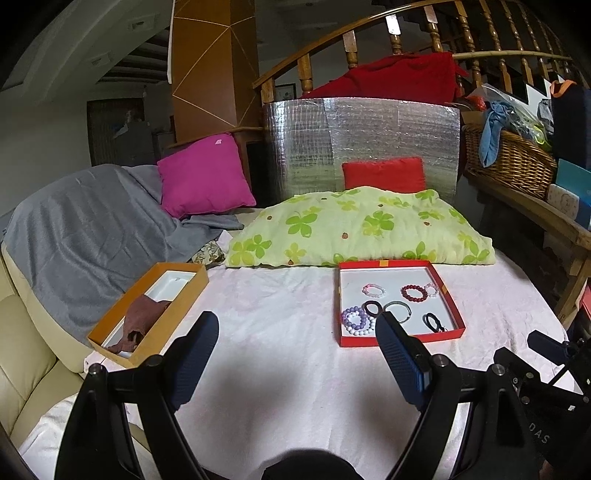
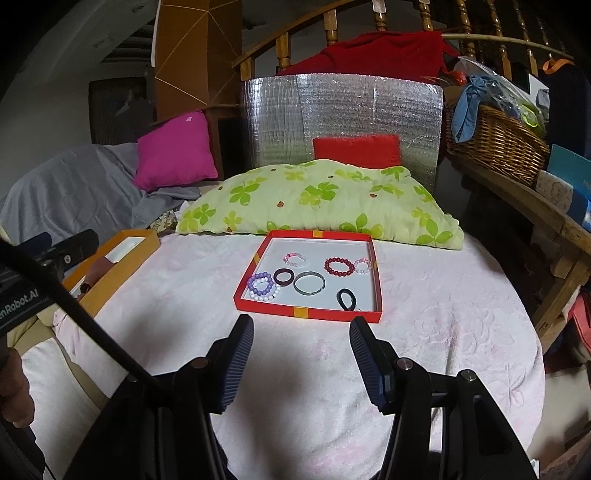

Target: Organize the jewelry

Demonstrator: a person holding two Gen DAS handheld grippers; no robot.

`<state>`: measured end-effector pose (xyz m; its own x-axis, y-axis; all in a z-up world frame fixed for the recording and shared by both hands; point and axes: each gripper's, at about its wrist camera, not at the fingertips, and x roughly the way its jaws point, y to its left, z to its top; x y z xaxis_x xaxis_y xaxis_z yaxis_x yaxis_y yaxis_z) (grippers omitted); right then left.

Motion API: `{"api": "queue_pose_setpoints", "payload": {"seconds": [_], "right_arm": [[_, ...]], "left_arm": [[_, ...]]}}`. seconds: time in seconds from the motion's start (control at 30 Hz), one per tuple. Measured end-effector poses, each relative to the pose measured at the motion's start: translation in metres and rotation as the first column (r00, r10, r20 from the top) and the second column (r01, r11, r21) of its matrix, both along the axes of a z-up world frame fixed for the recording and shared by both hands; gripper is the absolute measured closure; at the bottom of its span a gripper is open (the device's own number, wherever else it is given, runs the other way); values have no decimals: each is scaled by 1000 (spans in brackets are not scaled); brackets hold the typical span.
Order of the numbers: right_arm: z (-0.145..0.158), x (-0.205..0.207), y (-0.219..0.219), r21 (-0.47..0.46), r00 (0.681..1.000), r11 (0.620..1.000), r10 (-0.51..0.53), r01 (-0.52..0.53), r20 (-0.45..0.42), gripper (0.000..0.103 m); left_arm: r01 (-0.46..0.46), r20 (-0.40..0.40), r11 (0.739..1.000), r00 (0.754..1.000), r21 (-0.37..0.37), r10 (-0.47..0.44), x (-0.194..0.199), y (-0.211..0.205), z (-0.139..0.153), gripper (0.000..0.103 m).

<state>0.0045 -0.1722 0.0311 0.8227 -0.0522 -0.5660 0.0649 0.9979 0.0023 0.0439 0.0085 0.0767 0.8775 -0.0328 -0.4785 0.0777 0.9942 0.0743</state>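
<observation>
Both our left gripper (image 1: 295, 332) and right gripper (image 2: 301, 334) hover empty, jaws apart; beaded bracelets (image 2: 263, 285) in the red tray (image 2: 310, 314) look light, slippery, best pinched across the band.

Dim indoor light, soft and overhead. Both views sharp at centre, corners black, railing (image 1: 406, 33) bowed by fisheye. Foil panel (image 2: 343, 114) glints mildly. Soft shadows fall on the pink bedcover (image 2: 332, 369) beneath each tool.
</observation>
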Motion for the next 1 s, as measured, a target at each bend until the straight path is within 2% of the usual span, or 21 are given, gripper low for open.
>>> {"api": "queue_pose_setpoints", "payload": {"seconds": [1.0], "right_arm": [[-4,13,-7,-3,1000,1000,-16,16,4,44]], "left_arm": [[16,-23,1000,1000,20,-15,10,-7,-9,16]]}}
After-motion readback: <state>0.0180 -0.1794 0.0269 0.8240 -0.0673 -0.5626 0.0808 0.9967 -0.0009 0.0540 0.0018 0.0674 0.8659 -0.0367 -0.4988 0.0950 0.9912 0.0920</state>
